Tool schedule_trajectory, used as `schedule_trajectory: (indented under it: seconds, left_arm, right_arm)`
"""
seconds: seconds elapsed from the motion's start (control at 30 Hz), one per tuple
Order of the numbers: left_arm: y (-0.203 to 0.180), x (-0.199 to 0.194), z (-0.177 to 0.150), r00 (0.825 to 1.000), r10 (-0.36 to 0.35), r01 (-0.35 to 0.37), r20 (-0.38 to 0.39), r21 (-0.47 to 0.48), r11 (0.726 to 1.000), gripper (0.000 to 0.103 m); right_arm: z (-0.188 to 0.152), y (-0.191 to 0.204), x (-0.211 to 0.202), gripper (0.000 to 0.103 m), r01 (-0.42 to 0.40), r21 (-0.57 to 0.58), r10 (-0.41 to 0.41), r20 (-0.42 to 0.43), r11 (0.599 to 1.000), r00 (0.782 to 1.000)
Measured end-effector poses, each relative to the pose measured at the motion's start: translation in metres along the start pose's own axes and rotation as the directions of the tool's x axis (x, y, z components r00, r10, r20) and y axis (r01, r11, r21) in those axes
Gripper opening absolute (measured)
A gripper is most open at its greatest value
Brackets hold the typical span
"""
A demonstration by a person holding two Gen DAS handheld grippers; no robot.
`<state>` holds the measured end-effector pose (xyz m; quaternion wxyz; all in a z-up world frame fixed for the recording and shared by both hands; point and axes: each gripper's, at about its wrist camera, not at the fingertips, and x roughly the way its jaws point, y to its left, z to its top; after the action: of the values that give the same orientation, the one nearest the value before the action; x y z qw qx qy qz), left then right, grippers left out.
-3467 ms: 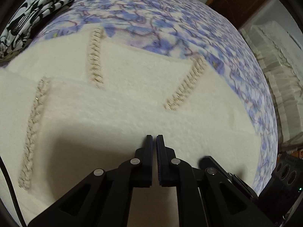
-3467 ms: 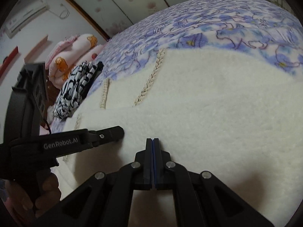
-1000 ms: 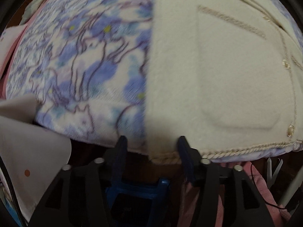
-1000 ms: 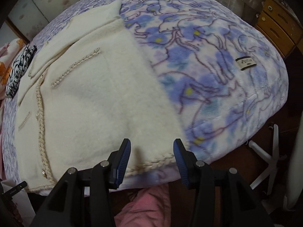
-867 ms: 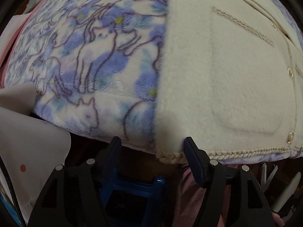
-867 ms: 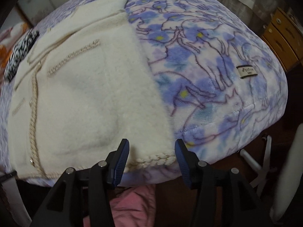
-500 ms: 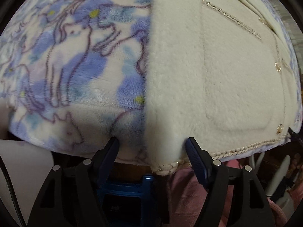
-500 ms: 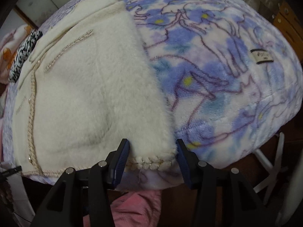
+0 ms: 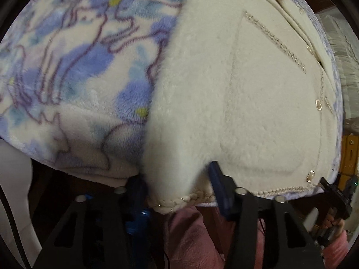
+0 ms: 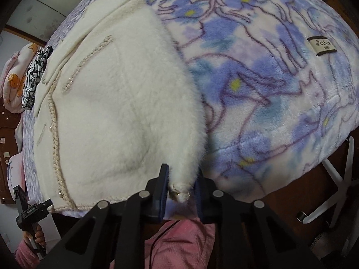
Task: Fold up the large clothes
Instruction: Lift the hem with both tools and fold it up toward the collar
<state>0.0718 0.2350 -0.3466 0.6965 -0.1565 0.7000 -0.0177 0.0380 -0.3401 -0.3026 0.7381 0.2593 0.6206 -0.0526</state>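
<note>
A cream fleece jacket (image 9: 246,100) with braided trim lies flat on a blue-and-white cat-print blanket (image 9: 67,67), its hem at the bed's near edge. My left gripper (image 9: 177,183) points down at the hem's left corner. Its jaws are closing, and the corner is bunched between the pads. In the right wrist view, the jacket (image 10: 116,103) spreads up and left. My right gripper (image 10: 180,186) is closing on the hem's right corner, which is squeezed into a narrow fold between the pads. The other gripper shows at each view's edge, held in a hand.
The blanket (image 10: 269,78) hangs over the bed's edge and carries a sewn label (image 10: 322,46). A black-and-white garment (image 10: 36,74) and a pink bear-print pillow (image 10: 13,78) lie at the far end. White chair legs (image 10: 336,190) stand at the right. Pink clothing (image 10: 179,242) lies below the grippers.
Both pairs of jaws have narrowed from wide open around the hem corners to pinching them. The fleece now bunches between the fingers. Both grippers have tilted further down at the bed's edge.
</note>
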Motion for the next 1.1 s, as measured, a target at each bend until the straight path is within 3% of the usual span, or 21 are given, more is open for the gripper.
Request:
schedule_trajectory:
  seconds: [0.07, 0.1, 0.23, 0.43, 0.53, 0.67, 0.73, 0.83, 0.93, 1.1]
  left_arm:
    - [-0.014, -0.005, -0.003, 0.997, 0.063, -0.064, 0.037, 0.005, 0.998, 0.014]
    - [-0.018, -0.009, -0.003, 0.997, 0.068, -0.068, 0.048, 0.0, 0.998, 0.01]
    - [-0.042, -0.035, 0.007, 0.992, 0.084, -0.082, 0.091, -0.018, 0.996, 0.008]
    - [-0.061, -0.097, 0.031, 0.992, -0.043, 0.051, 0.12, -0.067, 0.996, 0.008]
    - [-0.077, -0.133, 0.046, 0.98, -0.14, 0.153, 0.14, -0.087, 0.984, 0.008]
    - [-0.111, -0.176, 0.073, 0.959, -0.196, 0.217, 0.206, -0.085, 0.972, 0.008]
    - [-0.139, -0.202, 0.079, 0.95, -0.203, 0.227, 0.236, -0.079, 0.971, 0.008]
    - [-0.143, -0.219, 0.099, 0.95, -0.167, 0.197, 0.265, -0.091, 0.976, 0.008]
    - [-0.147, -0.235, 0.129, 0.94, -0.188, 0.236, 0.285, -0.148, 0.96, 0.008]
    - [-0.145, -0.253, 0.177, 0.936, -0.138, 0.211, 0.325, -0.202, 0.956, 0.008]
  right_arm:
    - [0.0, 0.007, -0.005, 0.017, -0.038, 0.014, 0.038, 0.003, 0.999, 0.999]
    - [-0.004, 0.008, -0.005, 0.016, -0.053, 0.022, 0.053, 0.009, 0.998, 0.999]
    - [0.0, 0.039, -0.013, 0.015, -0.097, 0.017, 0.097, 0.037, 0.995, 0.995]
    - [0.012, 0.085, -0.033, 0.015, -0.192, 0.015, 0.191, 0.044, 0.981, 0.981]
    - [0.024, 0.1, -0.049, 0.014, -0.283, 0.033, 0.281, 0.057, 0.958, 0.958]
    - [0.047, 0.119, -0.075, 0.014, -0.395, 0.042, 0.39, 0.089, 0.918, 0.917]
    - [0.063, 0.129, -0.086, 0.014, -0.406, 0.046, 0.401, 0.087, 0.913, 0.912]
    - [0.09, 0.139, -0.107, 0.014, -0.418, 0.01, 0.415, 0.097, 0.909, 0.905]
    - [0.117, 0.15, -0.124, 0.014, -0.428, -0.029, 0.429, 0.093, 0.903, 0.899]
    - [0.166, 0.159, -0.149, 0.014, -0.448, -0.055, 0.451, 0.128, 0.892, 0.883]
